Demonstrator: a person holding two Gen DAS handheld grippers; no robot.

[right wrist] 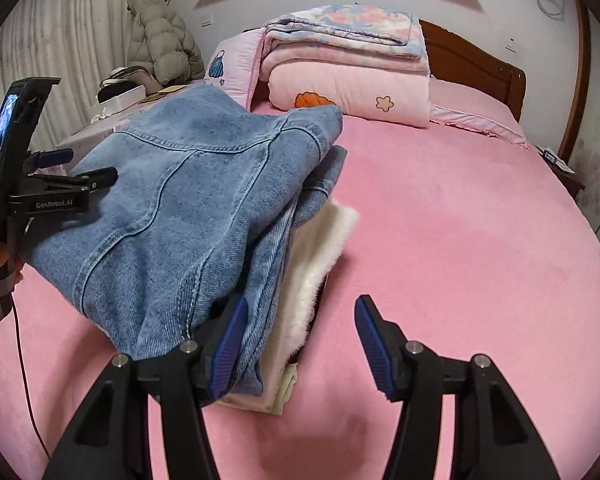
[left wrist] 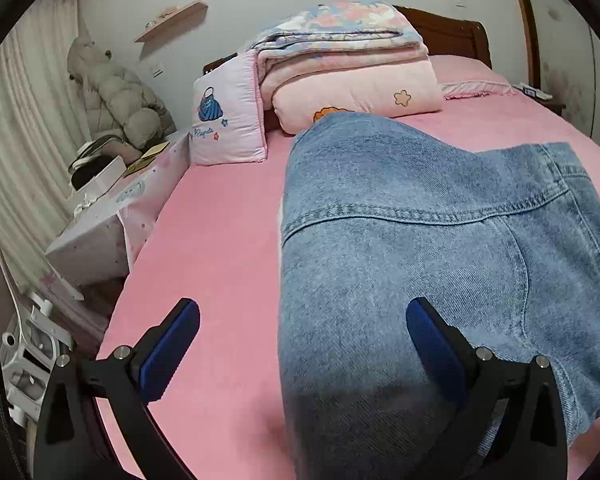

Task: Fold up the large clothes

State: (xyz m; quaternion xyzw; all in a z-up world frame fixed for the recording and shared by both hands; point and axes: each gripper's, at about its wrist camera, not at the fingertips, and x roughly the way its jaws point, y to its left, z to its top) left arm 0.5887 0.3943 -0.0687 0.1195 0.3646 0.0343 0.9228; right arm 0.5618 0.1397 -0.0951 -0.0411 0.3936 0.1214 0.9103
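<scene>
A blue denim jacket [left wrist: 420, 248] with white fleece lining [right wrist: 320, 256] lies folded in a thick bundle on the pink bed [left wrist: 220, 220]. It also shows in the right wrist view [right wrist: 188, 200]. My left gripper [left wrist: 302, 344] is open at the bundle's left edge: its right finger is over the denim, its left finger over the sheet. The left gripper also shows from the side in the right wrist view [right wrist: 80, 168]. My right gripper [right wrist: 300, 344] is open at the bundle's right near corner, its left finger against the denim and its right finger over the bare sheet [right wrist: 460, 240].
Folded pink and floral quilts [left wrist: 348, 68] and a pink pillow [left wrist: 228, 116] sit at the head of the bed by the wooden headboard [right wrist: 472, 60]. A cluttered side table [left wrist: 112, 200] and a puffy coat [left wrist: 116, 96] stand left of the bed.
</scene>
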